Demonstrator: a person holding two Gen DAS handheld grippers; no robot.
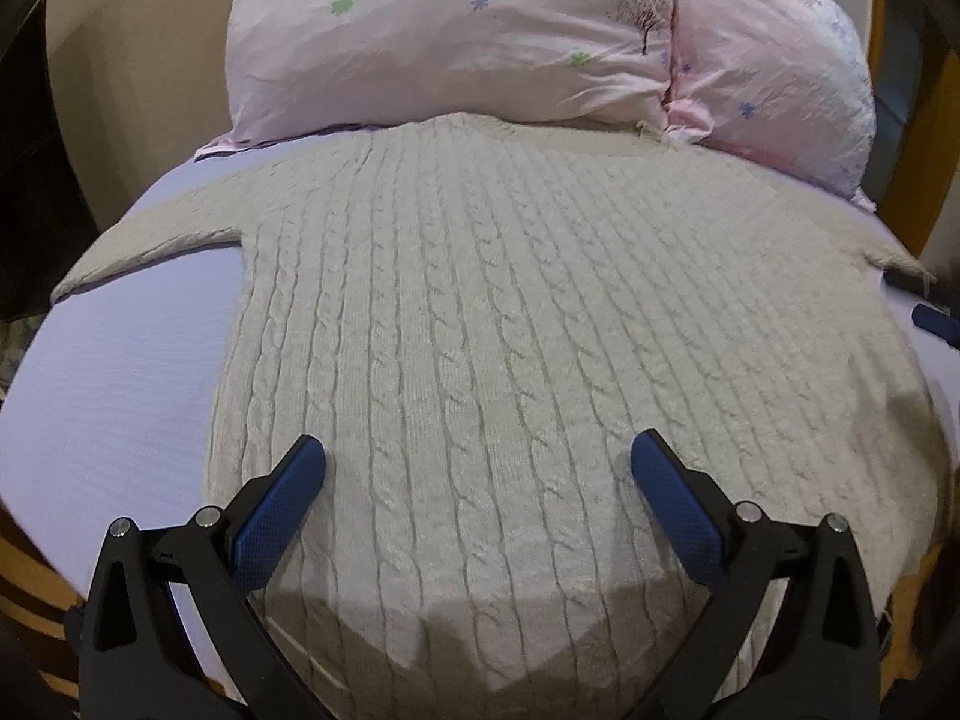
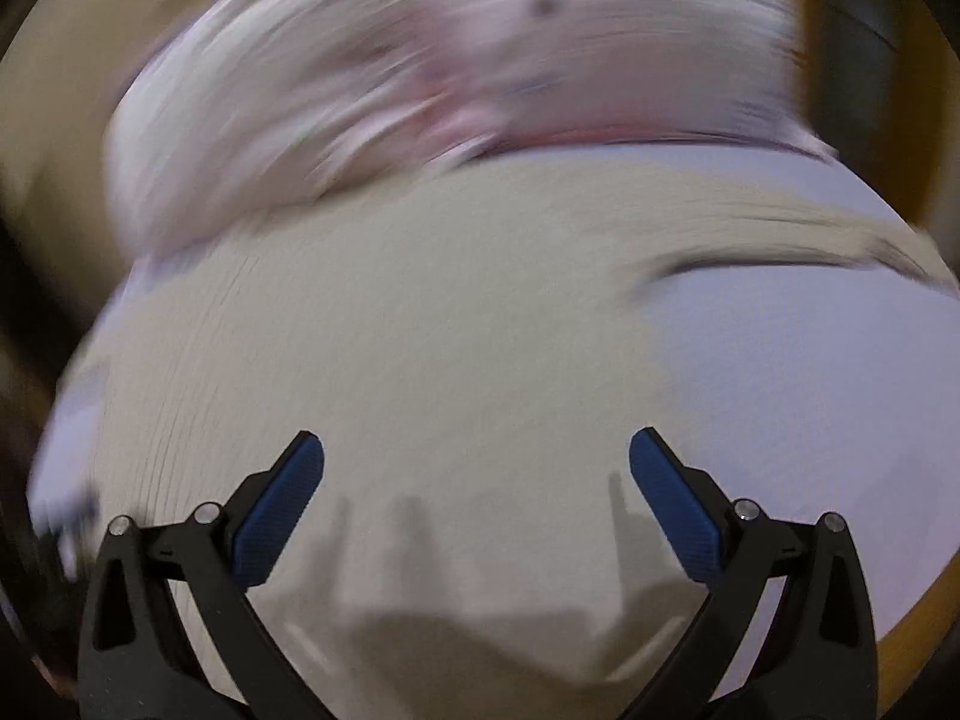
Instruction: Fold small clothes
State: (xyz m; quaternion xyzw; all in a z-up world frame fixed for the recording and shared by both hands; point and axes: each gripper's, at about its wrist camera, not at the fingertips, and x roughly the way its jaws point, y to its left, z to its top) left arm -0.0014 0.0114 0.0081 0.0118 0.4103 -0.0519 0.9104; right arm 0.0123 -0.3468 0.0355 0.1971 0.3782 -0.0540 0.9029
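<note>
Across the bed sheet (image 1: 108,396), a cream cable-knit sweater (image 1: 510,312) lies flat, collar toward the pink pillows (image 1: 432,42) at the head edge. Left gripper (image 1: 478,456) and right gripper (image 2: 477,456): jaws spread wide, empty, above the sweater's hem.

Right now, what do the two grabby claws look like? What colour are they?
Both look the same. The left gripper has two black plastic fingers shaped like forks, each tipped with a dark blue pad that has a bumpy, dotted texture. Small round silver bolts sit at the joints. The right gripper matches: black frame, blue textured pads, silver bolts. No cables, markings or sleeves show.
</note>
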